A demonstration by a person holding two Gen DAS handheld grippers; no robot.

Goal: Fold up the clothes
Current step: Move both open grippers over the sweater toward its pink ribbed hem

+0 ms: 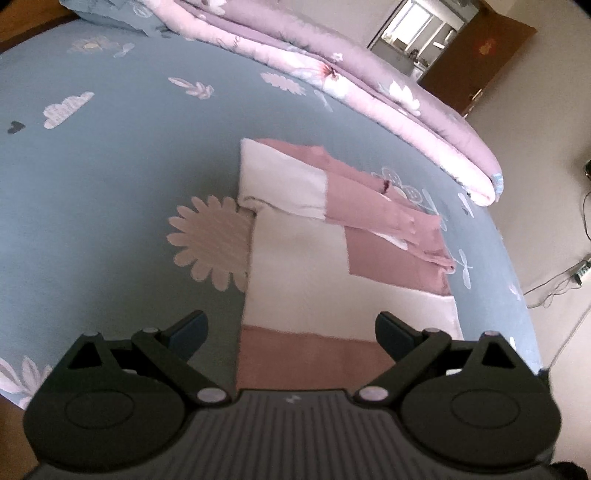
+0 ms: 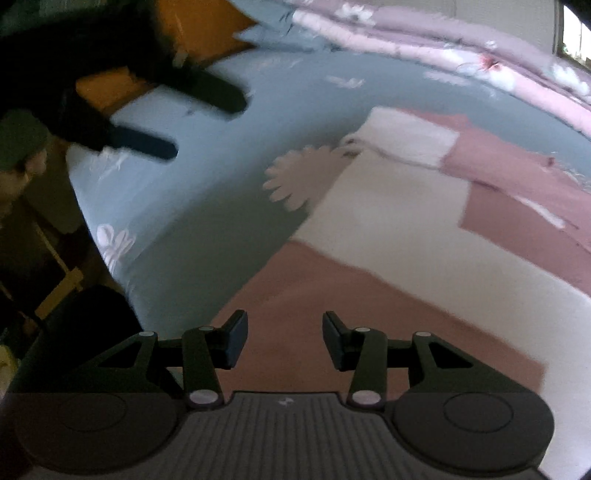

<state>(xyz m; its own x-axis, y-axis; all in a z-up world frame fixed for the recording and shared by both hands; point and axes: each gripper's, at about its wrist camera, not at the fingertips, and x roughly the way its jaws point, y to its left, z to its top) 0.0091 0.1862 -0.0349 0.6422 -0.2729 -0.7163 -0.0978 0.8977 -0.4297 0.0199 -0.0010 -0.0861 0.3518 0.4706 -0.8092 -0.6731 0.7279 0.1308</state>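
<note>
A dusty-pink and white colour-block garment (image 1: 303, 266) lies partly folded on the blue flower-print bedsheet (image 1: 110, 206), with its sleeves laid across the upper part. My left gripper (image 1: 291, 332) hovers over the garment's lower pink band, jaws wide apart and nothing between them. In the right wrist view the same garment (image 2: 388, 221) runs to the right. My right gripper (image 2: 285, 332) is open above its pink hem, holding nothing. The left gripper (image 2: 205, 125) also shows there as two blurred black fingers over the bare sheet at the upper left, apart from the garment.
A folded lilac floral quilt (image 1: 369, 85) lies along the bed's far edge, with a blue pillow (image 1: 110, 14) beside it. A brown door (image 1: 476, 66) and floor cables (image 1: 554, 284) are to the right. The bed's near-left edge (image 2: 107, 236) drops off beside a person (image 2: 22, 155).
</note>
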